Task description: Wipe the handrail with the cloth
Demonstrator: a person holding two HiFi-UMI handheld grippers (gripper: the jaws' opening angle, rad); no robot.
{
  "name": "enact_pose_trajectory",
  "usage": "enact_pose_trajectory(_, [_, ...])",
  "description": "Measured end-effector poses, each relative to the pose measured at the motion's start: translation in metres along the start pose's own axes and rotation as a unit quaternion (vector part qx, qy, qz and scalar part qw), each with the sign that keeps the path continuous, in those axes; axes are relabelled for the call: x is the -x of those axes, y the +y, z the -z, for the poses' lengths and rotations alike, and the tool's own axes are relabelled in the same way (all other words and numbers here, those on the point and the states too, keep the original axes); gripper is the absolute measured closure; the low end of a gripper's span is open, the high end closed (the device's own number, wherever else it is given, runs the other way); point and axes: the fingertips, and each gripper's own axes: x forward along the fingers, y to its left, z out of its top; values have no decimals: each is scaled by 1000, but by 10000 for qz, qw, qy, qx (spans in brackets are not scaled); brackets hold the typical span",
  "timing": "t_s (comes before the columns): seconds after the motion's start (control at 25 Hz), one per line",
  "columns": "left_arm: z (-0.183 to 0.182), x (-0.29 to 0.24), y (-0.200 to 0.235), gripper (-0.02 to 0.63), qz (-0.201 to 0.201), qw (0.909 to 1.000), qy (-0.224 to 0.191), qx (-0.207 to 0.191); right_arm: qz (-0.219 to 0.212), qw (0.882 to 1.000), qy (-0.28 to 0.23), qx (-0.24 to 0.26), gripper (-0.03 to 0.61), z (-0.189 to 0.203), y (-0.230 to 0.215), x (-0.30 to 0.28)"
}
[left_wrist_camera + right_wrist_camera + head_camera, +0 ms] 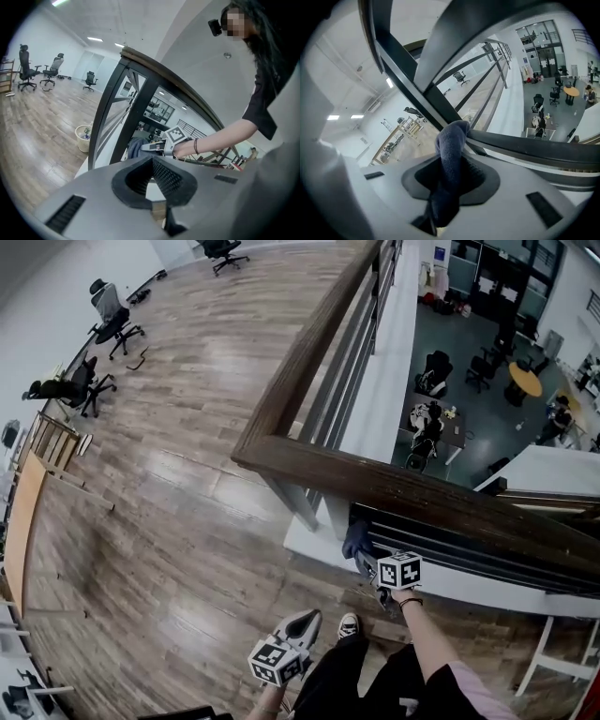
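Right gripper [368, 562] pinches cloth [355, 540] below handrail [394, 486] corner. Left gripper [298, 629] pressed together, empty. Risk: thin pinch, cloth could snag on bar and slip free.

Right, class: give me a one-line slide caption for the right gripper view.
Right gripper shut on a blue cloth, held up to the railing's dark bars.

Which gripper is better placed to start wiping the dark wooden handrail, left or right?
Right, probably. The right gripper is shut on the dark blue cloth, close to the railing bars under the dark wooden handrail. The left gripper is shut on nothing and hangs lower, away from the railing.
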Motion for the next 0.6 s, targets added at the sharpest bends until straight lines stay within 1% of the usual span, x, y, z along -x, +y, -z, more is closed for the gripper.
enact_pose_trajectory(0.12, [10, -9, 3, 614, 62, 10000, 11, -35, 49, 9998, 22, -172, 486, -2, -16, -16])
enact_pose_trajectory(0.24, [21, -14, 1, 614, 109, 9998, 87, -124, 185, 9982, 22, -567, 486, 6, -37, -21])
enact_pose_trajectory(0.36, [28, -19, -6, 614, 192, 9995, 204, -177, 389, 9946, -94, -962, 486, 16, -59, -4])
enact_pose_trajectory(0.6, [29, -40, -33, 614, 383, 9978, 423, -343, 731, 9858, -458, -1443, 486, 27, -113, 50])
